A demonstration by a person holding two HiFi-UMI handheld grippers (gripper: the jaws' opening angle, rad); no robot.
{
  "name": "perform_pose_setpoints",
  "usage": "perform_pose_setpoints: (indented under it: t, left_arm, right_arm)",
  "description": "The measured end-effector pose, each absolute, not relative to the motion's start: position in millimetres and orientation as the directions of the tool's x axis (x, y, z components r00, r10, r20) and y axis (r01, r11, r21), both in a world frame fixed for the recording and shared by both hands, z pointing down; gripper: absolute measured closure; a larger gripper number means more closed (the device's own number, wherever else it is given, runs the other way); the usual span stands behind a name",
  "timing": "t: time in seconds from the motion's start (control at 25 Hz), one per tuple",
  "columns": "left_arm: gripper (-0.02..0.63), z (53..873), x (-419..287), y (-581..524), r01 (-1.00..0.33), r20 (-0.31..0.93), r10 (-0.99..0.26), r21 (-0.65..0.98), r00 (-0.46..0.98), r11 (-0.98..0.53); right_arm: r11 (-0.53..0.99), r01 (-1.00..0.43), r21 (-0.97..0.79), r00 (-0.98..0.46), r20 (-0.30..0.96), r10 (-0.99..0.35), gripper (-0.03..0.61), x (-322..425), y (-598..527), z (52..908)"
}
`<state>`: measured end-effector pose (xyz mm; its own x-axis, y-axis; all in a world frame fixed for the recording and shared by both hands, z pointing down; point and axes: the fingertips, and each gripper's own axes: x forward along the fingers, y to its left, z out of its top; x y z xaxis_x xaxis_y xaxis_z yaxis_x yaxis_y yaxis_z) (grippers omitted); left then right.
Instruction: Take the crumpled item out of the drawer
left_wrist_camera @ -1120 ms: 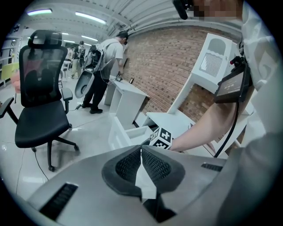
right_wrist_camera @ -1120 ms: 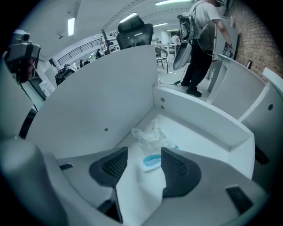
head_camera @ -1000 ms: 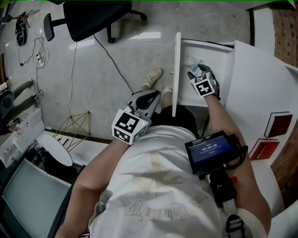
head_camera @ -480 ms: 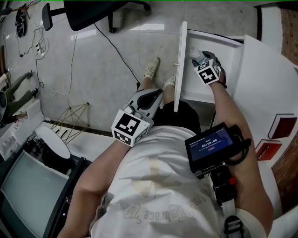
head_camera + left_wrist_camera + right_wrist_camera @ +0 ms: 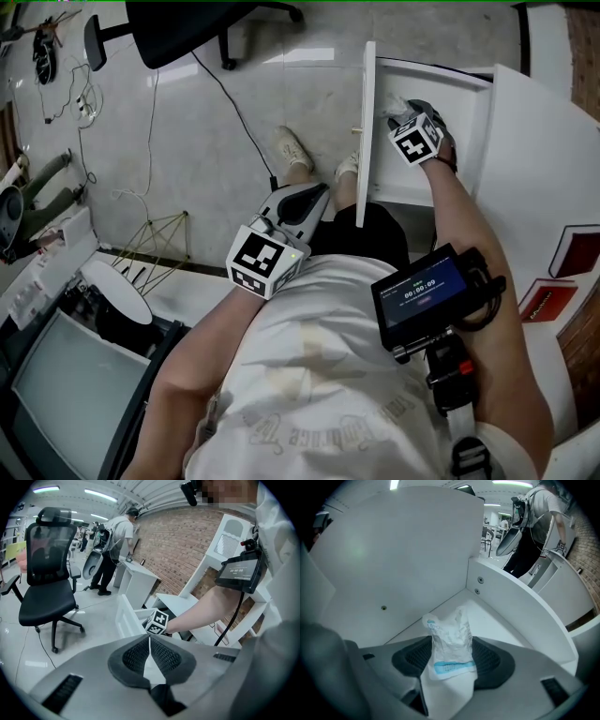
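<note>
The crumpled item [image 5: 446, 629] is a white packet with a blue band, lying in a corner of the open white drawer [image 5: 393, 564]. My right gripper [image 5: 451, 645] points down into the drawer; its jaws have just been opening, and the packet stands between the pads without being pressed. From the head view the right gripper [image 5: 401, 117] reaches over the drawer's front panel [image 5: 369, 112], with the packet [image 5: 390, 103] just beyond its tips. My left gripper [image 5: 309, 195] hangs by the person's torso, away from the drawer. Its pads [image 5: 136, 654] meet at the tips with nothing between them.
A black office chair [image 5: 187, 28] and a loose cable [image 5: 234, 103] are on the floor left of the drawer. A monitor [image 5: 56, 394] sits at the lower left. The white cabinet top [image 5: 534, 187] carries red boxes [image 5: 572, 248]. Another person [image 5: 117, 545] stands far off.
My right gripper has sunk a little deeper into the drawer toward the packet. The left gripper has stayed where it was. The person's feet have shifted on the floor.
</note>
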<state>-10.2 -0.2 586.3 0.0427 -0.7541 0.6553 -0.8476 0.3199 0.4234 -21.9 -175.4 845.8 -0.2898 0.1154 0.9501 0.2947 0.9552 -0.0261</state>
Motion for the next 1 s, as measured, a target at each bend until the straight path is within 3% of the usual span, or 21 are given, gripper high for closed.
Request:
perform_pose_setpoints:
  t: [0.32,0.48,1.0]
  left_arm:
    - [0.586,583,-14,-9,-0.858,0.644,-0.764,0.417,0.047,0.299]
    - [0.586,581,-19,-12,-0.865,0.639,-0.768,0.407,0.040,0.294]
    - [0.586,586,-30,-28,-0.882,0.615,-0.786,0.398,0.055,0.251]
  right_arm:
    - [0.957,0.288,-0.034,-0.252,0.961,0.110,0.348,-11,-177,851]
    - [0.975,0.214,-0.059,-0.257,0.960,0.114,0.370,-14,-181,849]
    - [0.987,0.046,-0.151,-0.299,0.941,0.158,0.377,-9,-181,850]
